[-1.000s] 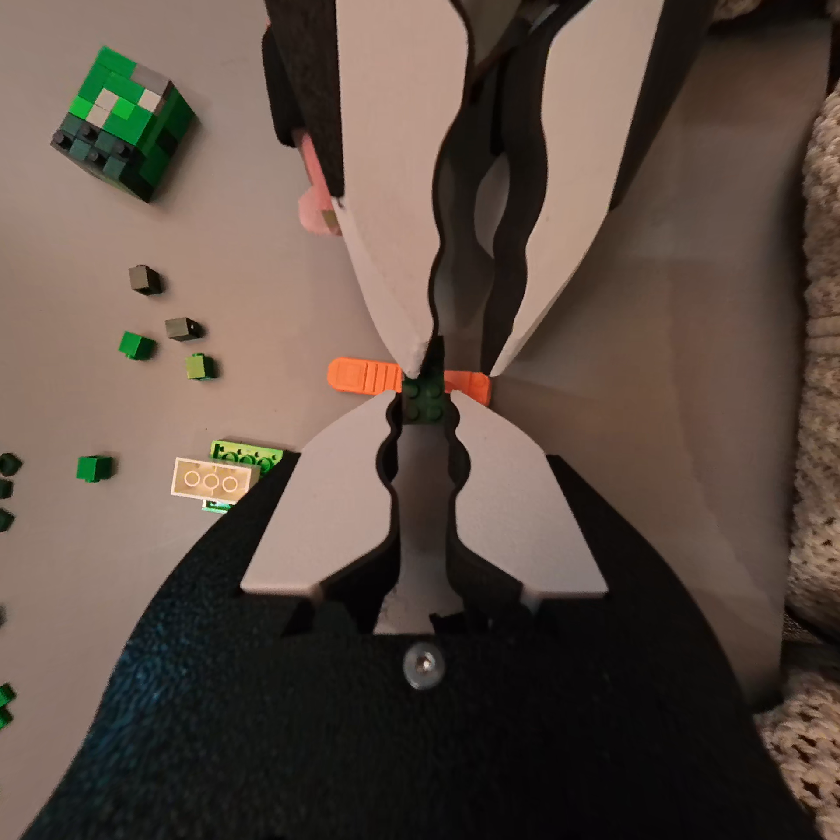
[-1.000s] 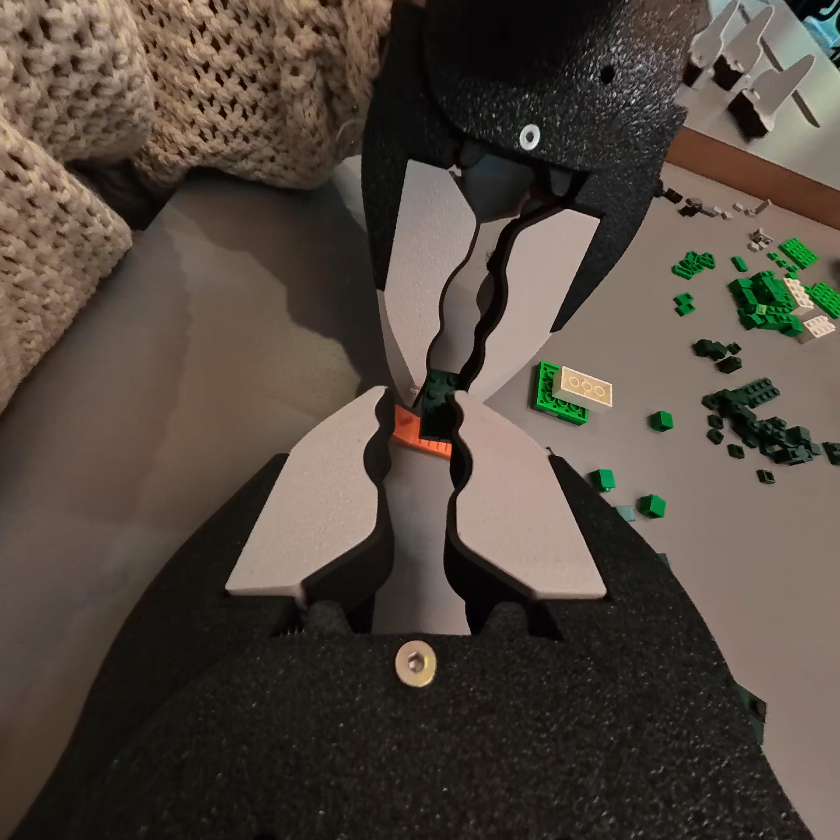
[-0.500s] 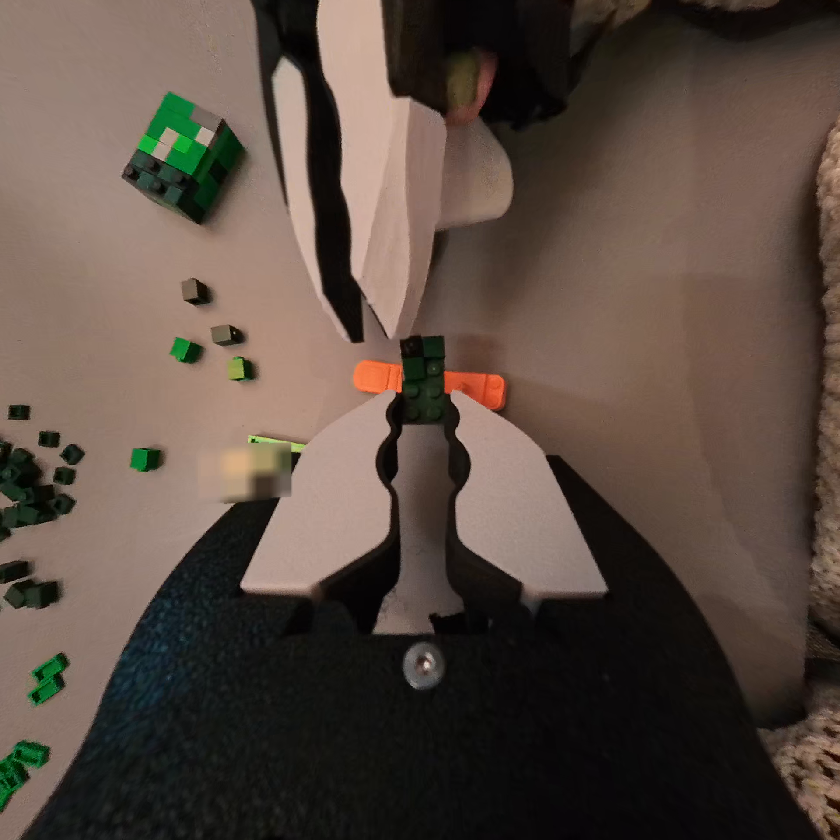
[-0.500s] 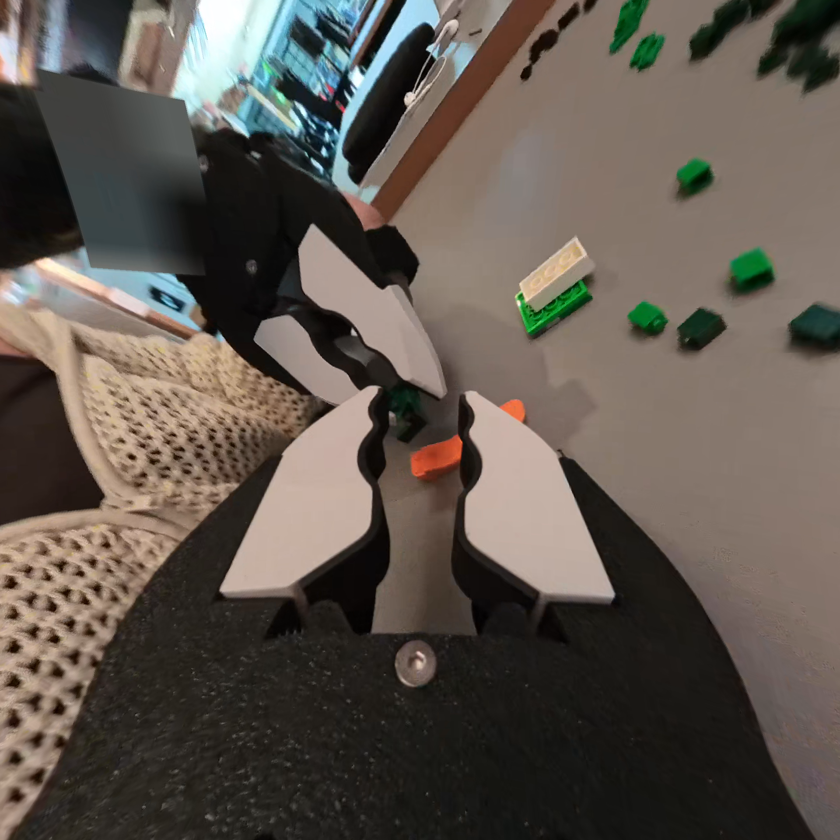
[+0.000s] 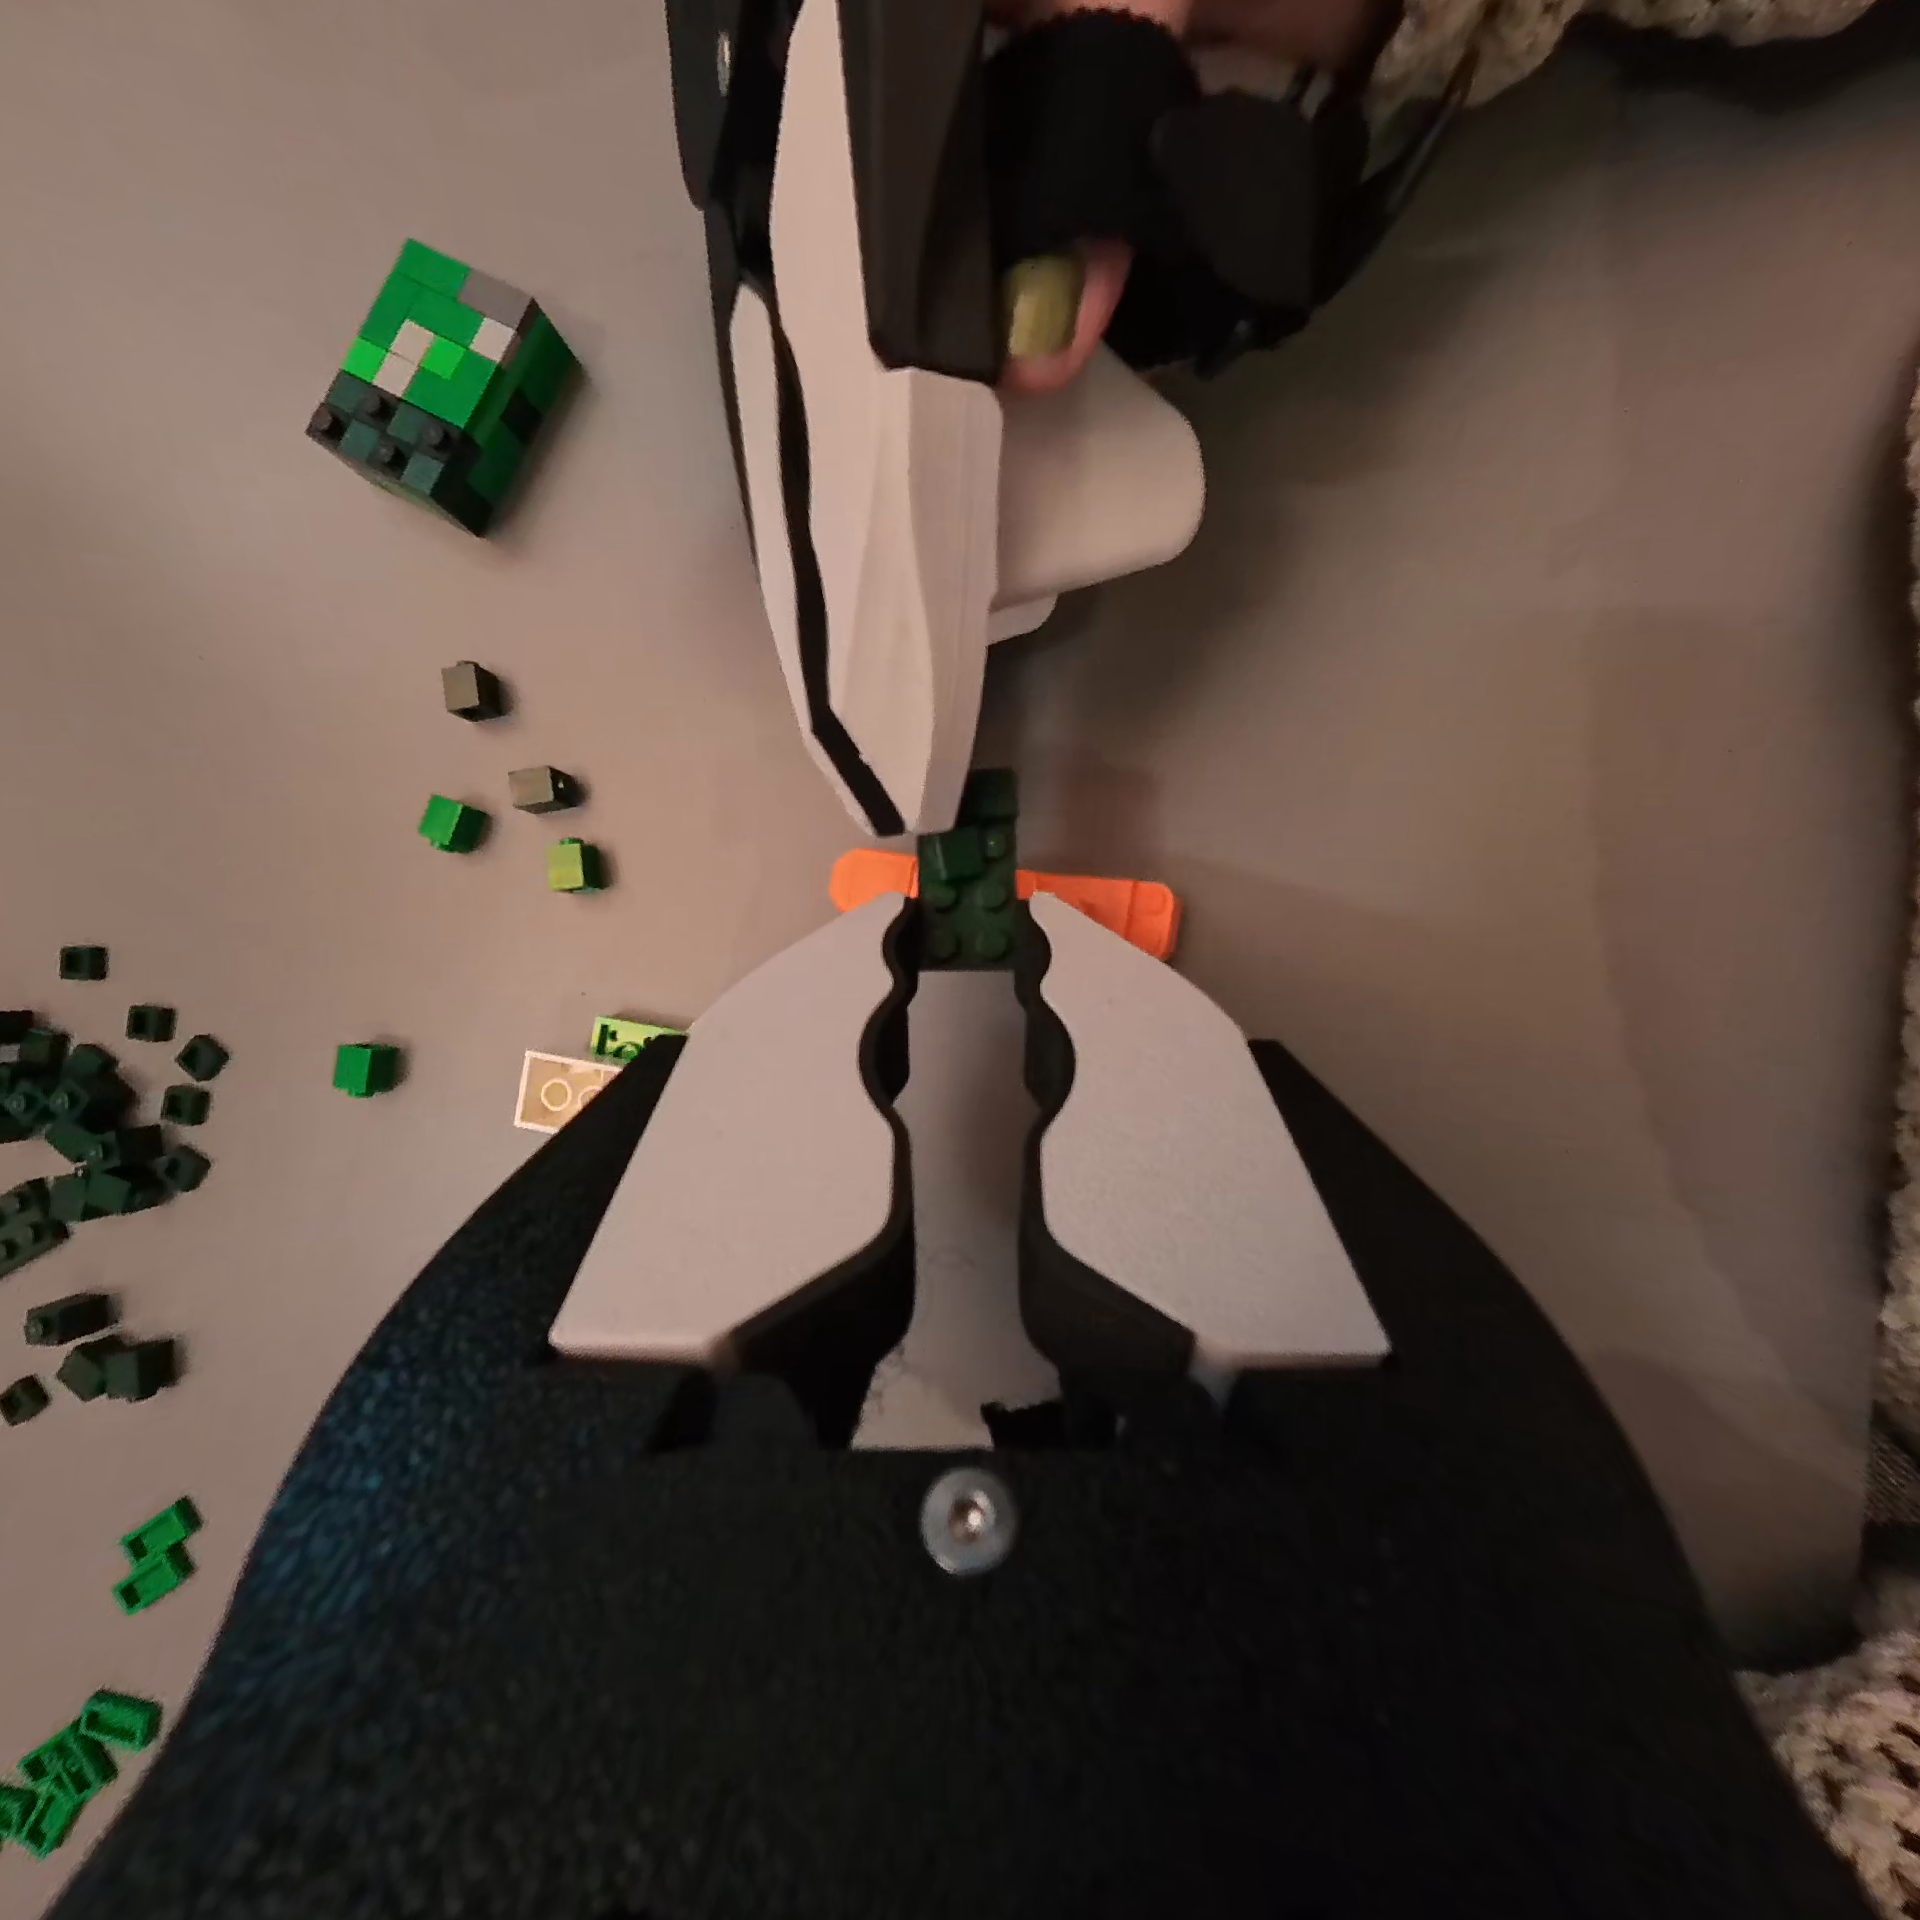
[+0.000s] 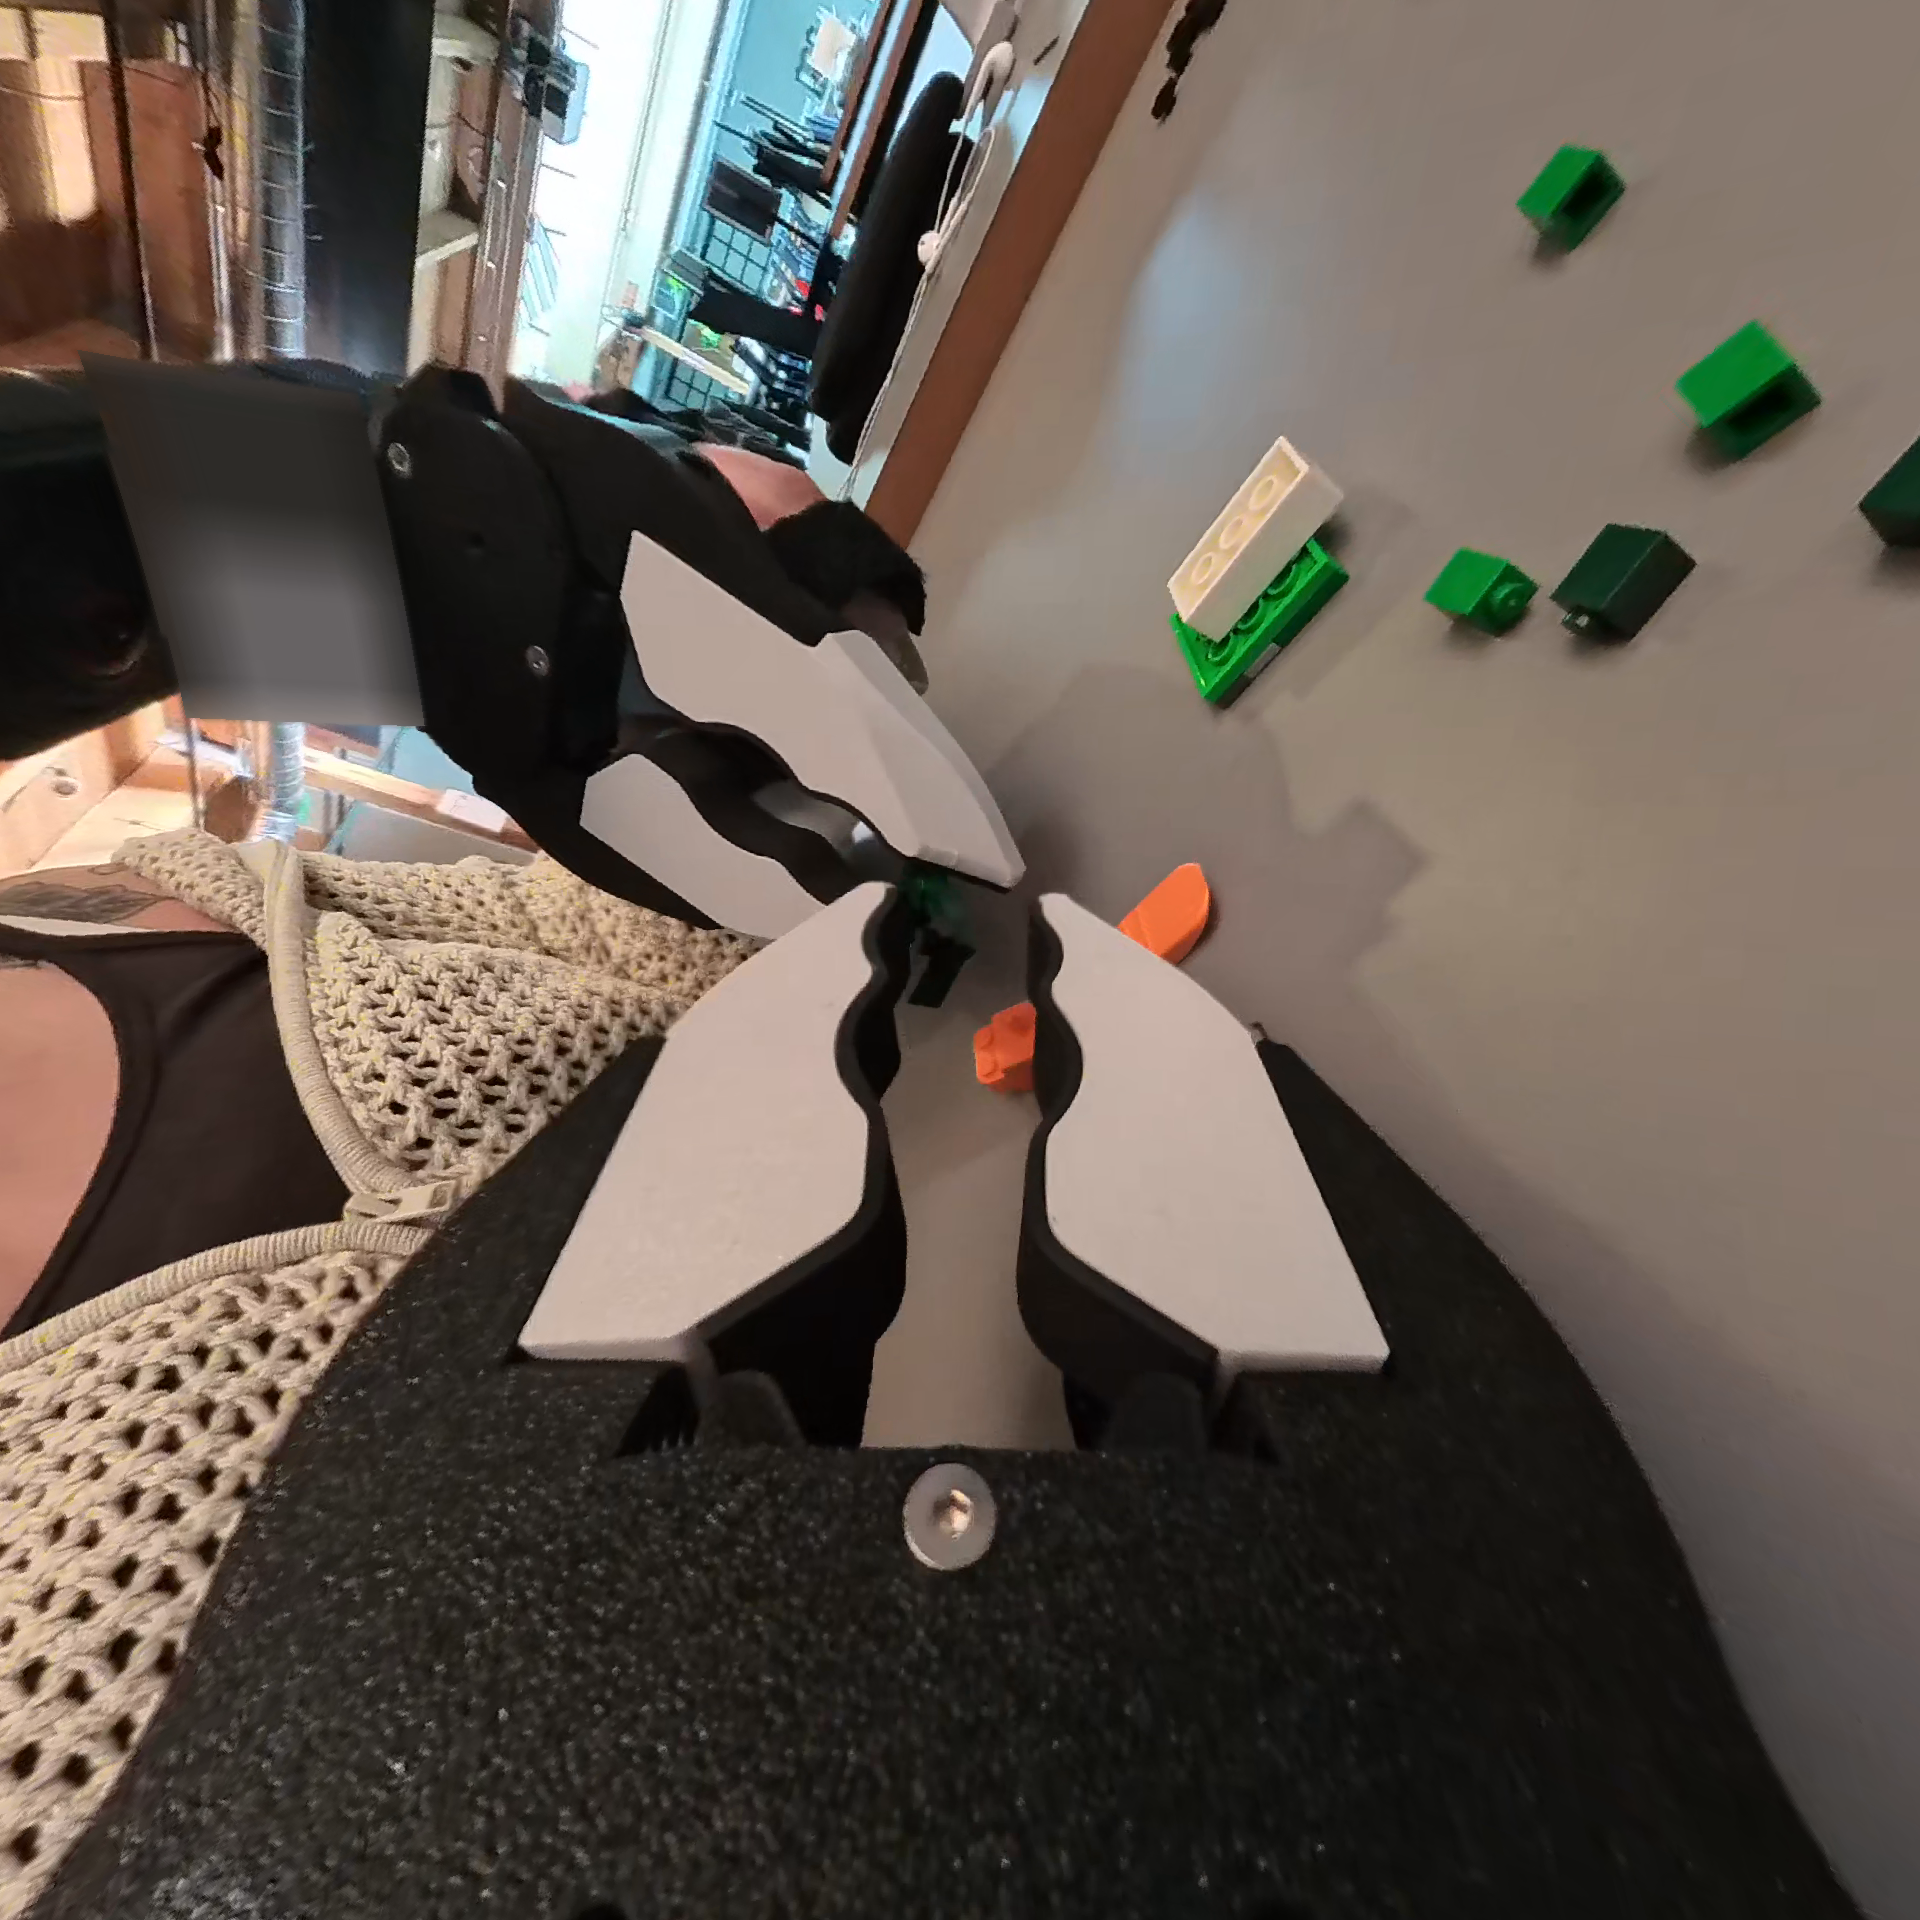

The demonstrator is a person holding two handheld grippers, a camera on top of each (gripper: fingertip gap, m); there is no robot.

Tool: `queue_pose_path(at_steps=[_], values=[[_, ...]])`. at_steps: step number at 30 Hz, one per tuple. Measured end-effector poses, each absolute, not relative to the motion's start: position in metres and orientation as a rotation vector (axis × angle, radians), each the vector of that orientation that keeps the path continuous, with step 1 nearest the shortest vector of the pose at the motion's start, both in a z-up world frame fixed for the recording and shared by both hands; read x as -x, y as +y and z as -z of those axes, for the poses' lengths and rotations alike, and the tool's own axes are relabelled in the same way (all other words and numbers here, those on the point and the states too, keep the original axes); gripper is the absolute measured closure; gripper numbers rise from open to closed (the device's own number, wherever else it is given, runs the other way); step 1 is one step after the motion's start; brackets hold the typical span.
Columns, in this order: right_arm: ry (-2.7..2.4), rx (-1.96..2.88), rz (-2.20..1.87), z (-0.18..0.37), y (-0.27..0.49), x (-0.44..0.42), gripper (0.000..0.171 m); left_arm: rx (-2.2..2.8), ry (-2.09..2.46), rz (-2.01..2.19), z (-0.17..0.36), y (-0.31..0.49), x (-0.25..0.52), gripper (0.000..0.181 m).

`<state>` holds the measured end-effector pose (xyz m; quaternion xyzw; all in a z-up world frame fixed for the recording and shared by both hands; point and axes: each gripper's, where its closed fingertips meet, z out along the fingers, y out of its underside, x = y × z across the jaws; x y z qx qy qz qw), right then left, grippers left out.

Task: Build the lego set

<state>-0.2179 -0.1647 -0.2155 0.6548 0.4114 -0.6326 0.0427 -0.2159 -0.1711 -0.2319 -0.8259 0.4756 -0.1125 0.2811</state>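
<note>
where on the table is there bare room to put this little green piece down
The gray table is bare right of the orange tool, out to the knit sweater. Another gap lies between the green cube and the right gripper. The left edge is crowded with loose bricks.

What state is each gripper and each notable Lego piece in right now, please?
left gripper: shut on the dark green assembly.
right gripper: open, fingers apart, holding nothing.
dark green assembly: held above the table, small bricks stacked on its far end.
orange separator tool: lying flat on the table.
green cube build: assembled, resting on the table, untouched.
white brick: resting on a bright green plate.
</note>
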Motion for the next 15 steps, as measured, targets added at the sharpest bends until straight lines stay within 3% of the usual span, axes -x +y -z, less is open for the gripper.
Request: queue_pose_path(at_steps=[15], values=[[1.391, -2.007, 1.911, 0.2164, -0.1713, 0.2195, 0.145, 2.222, 1.279, 0.321, 0.2351, -0.1713, 0.2143, 0.165]])
